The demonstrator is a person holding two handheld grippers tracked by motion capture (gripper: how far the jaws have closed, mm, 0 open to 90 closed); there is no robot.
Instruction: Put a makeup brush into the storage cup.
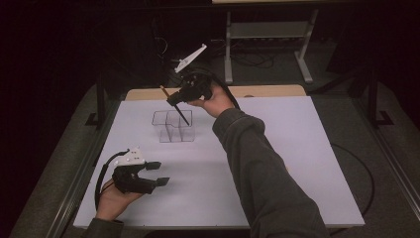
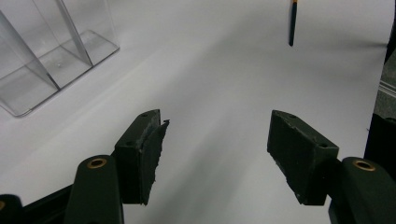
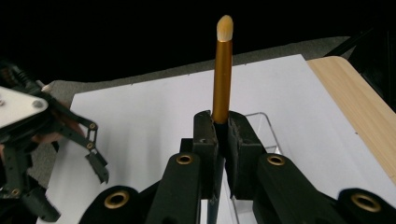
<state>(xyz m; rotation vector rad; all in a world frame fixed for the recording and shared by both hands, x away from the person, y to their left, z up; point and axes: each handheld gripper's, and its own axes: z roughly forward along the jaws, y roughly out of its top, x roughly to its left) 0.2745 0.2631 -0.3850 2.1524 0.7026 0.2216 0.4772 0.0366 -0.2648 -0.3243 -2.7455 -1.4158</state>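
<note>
The high view looks forward and down over the whole white tabletop [image 1: 297, 163]. Both gripper views sit close, low over it. All three share the clear organizer [image 1: 173, 126].

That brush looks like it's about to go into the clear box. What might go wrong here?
1. The right gripper holds the makeup brush tilted, so its dark tip could catch a divider of the clear organizer instead of entering a compartment.
2. The organizer looks light and nothing steadies it; the left gripper rests apart, open. A nudge may slide or tip it.
</note>
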